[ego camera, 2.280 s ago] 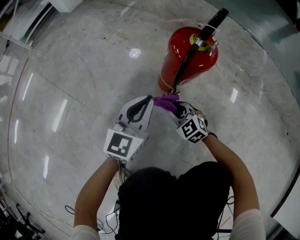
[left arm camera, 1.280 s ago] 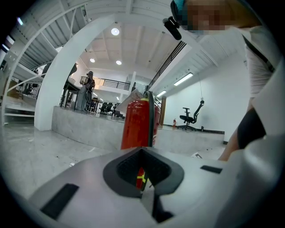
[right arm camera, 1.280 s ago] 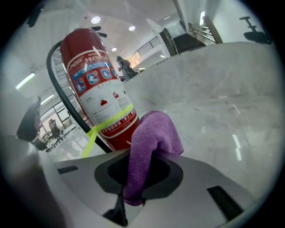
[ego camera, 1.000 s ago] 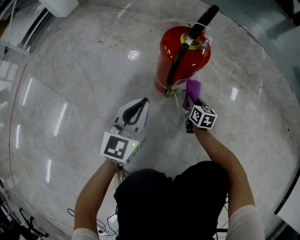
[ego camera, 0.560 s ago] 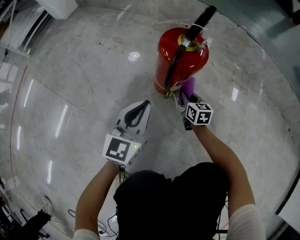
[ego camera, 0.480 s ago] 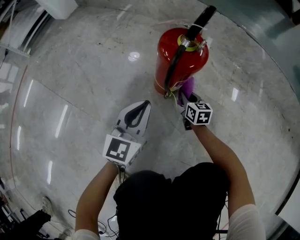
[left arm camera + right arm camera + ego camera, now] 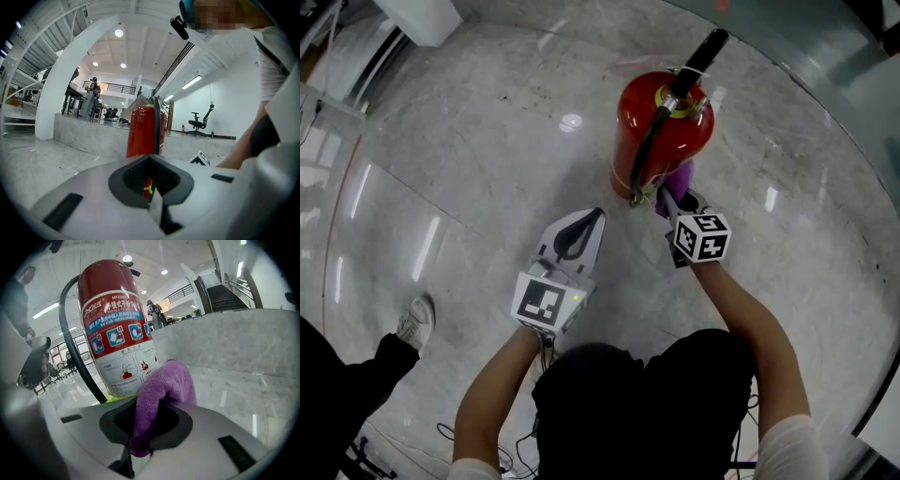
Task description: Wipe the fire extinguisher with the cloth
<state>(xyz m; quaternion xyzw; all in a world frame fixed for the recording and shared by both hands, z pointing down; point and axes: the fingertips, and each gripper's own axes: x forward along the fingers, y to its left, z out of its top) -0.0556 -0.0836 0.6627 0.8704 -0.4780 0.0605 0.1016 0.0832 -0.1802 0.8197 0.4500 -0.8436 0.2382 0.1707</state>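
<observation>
Fire extinguisher (image 7: 682, 141): stood upright on the marble floor (image 7: 487, 141), in the upper centre-right of the head view; red cylinder, with a black lever (image 7: 703, 52) at the top.
Hose (image 7: 645, 155): black; ran from the valve down the near side of the cylinder to its base.
Label (image 7: 117, 348): white, blue and red panel on the cylinder; filled the upper left of the right gripper view.
Cloth (image 7: 680, 176): purple, bunched; stood out of the right gripper's jaws and lay against the lower part of the cylinder, just right of the hose end.
Right gripper (image 7: 672, 200): jaws were clamped on the cloth; the tool pointed at the base of the extinguisher, right of frame centre in the head view.
Left gripper (image 7: 596, 216): jaws were together with nothing between them; held at frame centre, lower left of the extinguisher and apart from it, tips aimed toward its base.
Second person: a light shoe (image 7: 417, 319) and a dark trouser leg showed at the lower left edge of the head view, well apart from the extinguisher.
</observation>
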